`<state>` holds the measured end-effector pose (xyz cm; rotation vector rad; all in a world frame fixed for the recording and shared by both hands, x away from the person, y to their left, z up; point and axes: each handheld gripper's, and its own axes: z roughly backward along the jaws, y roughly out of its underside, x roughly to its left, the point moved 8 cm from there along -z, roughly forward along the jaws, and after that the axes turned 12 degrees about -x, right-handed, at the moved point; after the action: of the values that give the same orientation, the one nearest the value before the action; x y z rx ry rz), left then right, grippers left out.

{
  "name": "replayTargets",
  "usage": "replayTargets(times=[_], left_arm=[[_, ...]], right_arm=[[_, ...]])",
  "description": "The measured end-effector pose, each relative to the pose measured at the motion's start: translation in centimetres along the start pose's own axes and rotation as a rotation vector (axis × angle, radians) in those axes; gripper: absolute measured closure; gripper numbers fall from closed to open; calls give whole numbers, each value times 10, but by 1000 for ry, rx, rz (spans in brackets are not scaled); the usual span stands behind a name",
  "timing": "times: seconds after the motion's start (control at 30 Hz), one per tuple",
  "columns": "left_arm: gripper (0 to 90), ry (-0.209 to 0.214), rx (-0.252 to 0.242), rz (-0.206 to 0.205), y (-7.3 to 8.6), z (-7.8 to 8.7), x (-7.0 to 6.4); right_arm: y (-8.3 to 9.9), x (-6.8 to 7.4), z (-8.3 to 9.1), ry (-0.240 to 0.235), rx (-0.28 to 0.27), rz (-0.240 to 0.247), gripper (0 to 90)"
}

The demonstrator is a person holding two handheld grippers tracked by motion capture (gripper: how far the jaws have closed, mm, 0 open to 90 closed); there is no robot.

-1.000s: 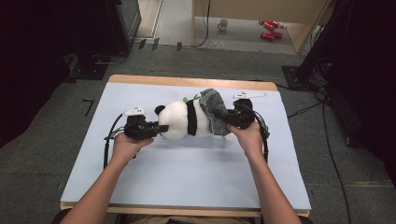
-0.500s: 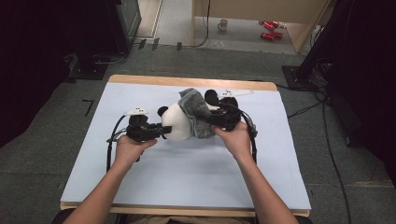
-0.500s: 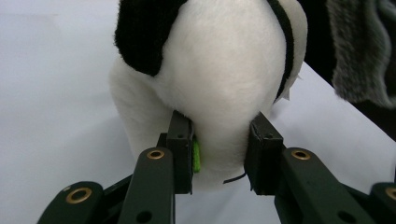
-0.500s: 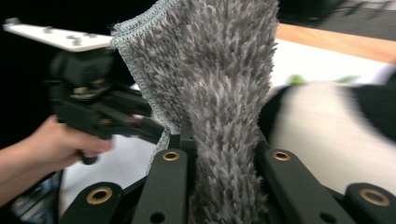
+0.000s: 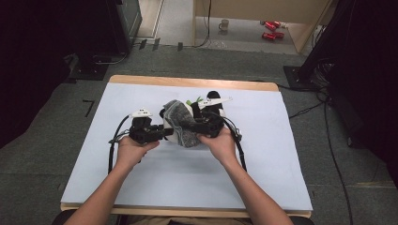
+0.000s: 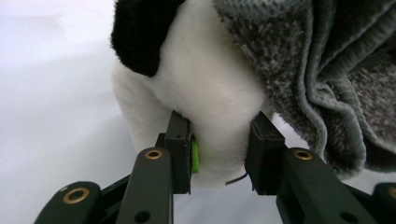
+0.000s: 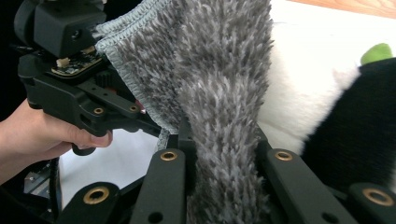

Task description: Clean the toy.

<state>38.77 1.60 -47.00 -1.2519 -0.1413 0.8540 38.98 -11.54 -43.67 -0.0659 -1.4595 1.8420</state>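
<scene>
High view / scene: person at table (image 5: 141, 187) with pale blue-white cover, forearms in from the bottom, one gripper per hand.
High view / panda: plush panda (image 5: 213, 99), black and white, lies mid-table toward the far edge, between the two grippers; small green bit near its top.
High view / cloth: grey fuzzy cloth (image 5: 180, 124) draped over panda's left part, hiding much of the white body.
High view / left gripper (image 5: 162, 133): held in left hand (image 5: 131, 147), jaws point right into the panda and cloth.
High view / right gripper (image 5: 190, 125): held in right hand (image 5: 220, 143), jaws point left into the cloth; white tag on top.
High view / background: mug (image 5: 225, 24) and red items (image 5: 269, 29) on the floor beyond the table.
Left gripper view / grasp: jaws pinched on a white plush bulge of the panda (image 6: 210, 107); green pad shows on inner face of one jaw.
Left gripper view / look: black patch upper left of the white fur; cloth (image 6: 322, 70) hangs at right, ribbed hem, touching the panda.
Right gripper view / grasp: jaws clamped on a bunched fold of the cloth (image 7: 219, 93), shaggy grey pile, stitched edge at upper left.
Right gripper view / panda: white and black fur (image 7: 327, 102) right behind the cloth, green bit at far right.
Right gripper view / other: left gripper (image 7: 149, 126) and the hand (image 7: 42, 130) holding it at left, against the cloth edge.
</scene>
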Motion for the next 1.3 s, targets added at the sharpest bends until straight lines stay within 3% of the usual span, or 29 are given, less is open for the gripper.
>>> replayTargets(times=[0.23, 0.4, 0.97, 1.3], left_arm=[[615, 5, -1, 15, 5, -1, 9], [596, -15, -8, -7, 6, -2, 14], [538, -18, -26, -23, 9, -5, 19], [519, -26, -23, 6, 10, -5, 21]], right_arm=[[1, -13, 6, 50, 26, 6, 763], [1, -26, 15, 96, 36, 5, 764], [-10, -60, 55, 149, 8, -46, 765], [-16, -88, 86, 226, -34, -98, 767]])
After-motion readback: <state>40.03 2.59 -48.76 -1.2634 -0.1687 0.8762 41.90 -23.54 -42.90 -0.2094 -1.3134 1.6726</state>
